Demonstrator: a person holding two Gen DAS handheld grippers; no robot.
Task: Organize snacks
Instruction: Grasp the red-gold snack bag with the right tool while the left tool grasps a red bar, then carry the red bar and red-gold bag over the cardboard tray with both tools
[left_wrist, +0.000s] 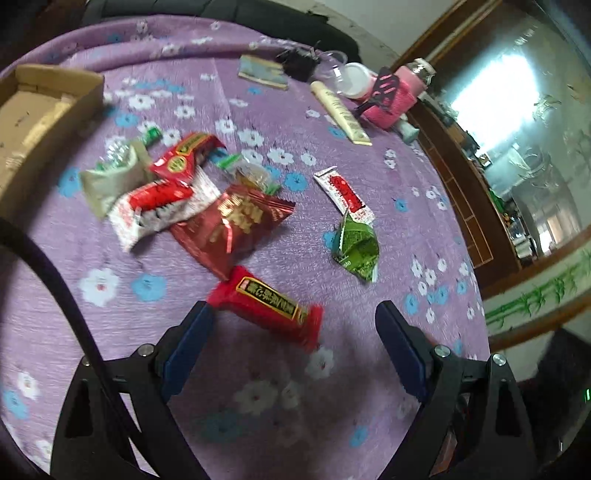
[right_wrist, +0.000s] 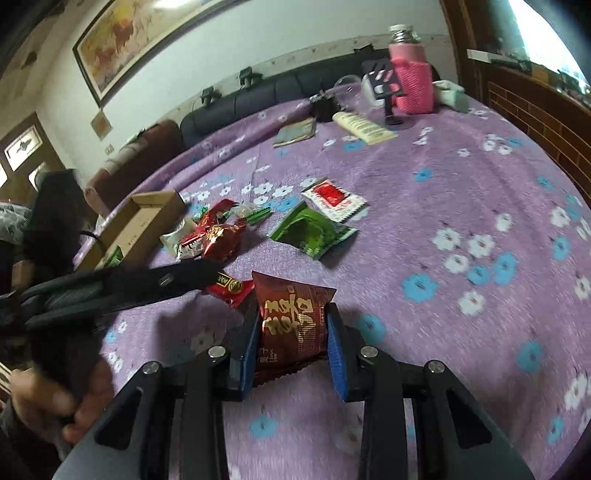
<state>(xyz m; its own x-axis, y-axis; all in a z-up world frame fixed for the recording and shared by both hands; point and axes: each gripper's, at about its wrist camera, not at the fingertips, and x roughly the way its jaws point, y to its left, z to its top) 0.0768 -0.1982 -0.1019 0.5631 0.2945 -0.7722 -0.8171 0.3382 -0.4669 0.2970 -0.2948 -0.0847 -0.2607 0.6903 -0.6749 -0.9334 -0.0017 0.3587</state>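
My left gripper (left_wrist: 291, 314) is open, its jaws wide apart around a red snack bar with a gold label (left_wrist: 267, 306) on the purple flowered cloth. The bar lies against the left fingertip. The left gripper also shows in the right wrist view (right_wrist: 207, 277), over the red bar (right_wrist: 231, 290). My right gripper (right_wrist: 291, 314) is shut on a dark red snack packet with gold letters (right_wrist: 293, 325), held just above the cloth. A heap of snacks (left_wrist: 177, 192) lies beyond, next to an open cardboard box (left_wrist: 40, 118). A green packet (left_wrist: 356, 243) and a red-and-white sachet (left_wrist: 345, 194) lie apart.
At the far side of the table stand a pink-sleeved bottle (right_wrist: 412, 79), a cream tube (right_wrist: 364, 127), a small booklet (right_wrist: 297, 133), a black object (right_wrist: 323, 107) and a white jar (left_wrist: 356, 79). A dark sofa (right_wrist: 258, 96) lies behind the table. A wooden frame (left_wrist: 458, 177) borders the right.
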